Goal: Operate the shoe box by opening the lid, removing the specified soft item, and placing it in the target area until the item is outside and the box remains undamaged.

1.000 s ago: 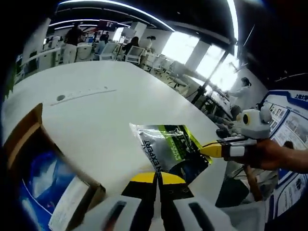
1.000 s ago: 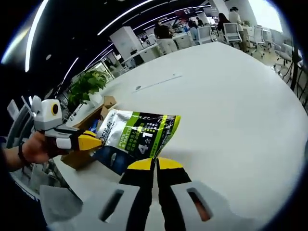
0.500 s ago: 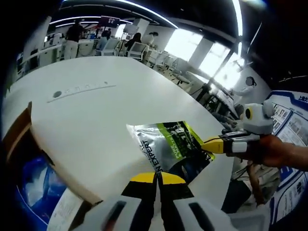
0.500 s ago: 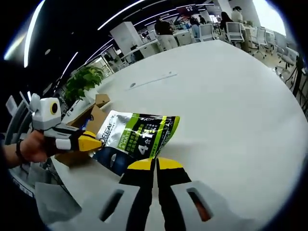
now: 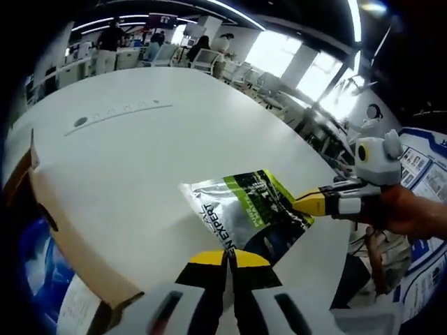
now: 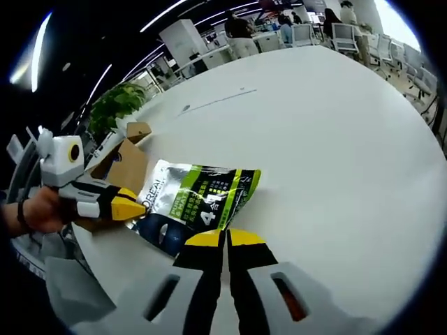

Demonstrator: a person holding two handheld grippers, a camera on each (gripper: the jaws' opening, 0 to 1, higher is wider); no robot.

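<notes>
Both hand-held grippers pinched on one pouch (image 5: 244, 213), jaws closed to a thin seam. Left hand-held gripper (image 5: 226, 259) clamped on the near edge, pouch stretching straight ahead of its tips. Right hand-held gripper (image 6: 223, 241) likewise shut on the opposite edge, seen entering the left gripper view at the pouch's far corner. Pouch spread between the two, long axis running from one gripper to the other, low over the white surface (image 6: 328, 153), contact with it not certain. Open box (image 5: 66, 241) off to the left hand-held gripper's left, well clear of the pouch. Item already out; lowering and release likely next, both hands equally close.
</notes>
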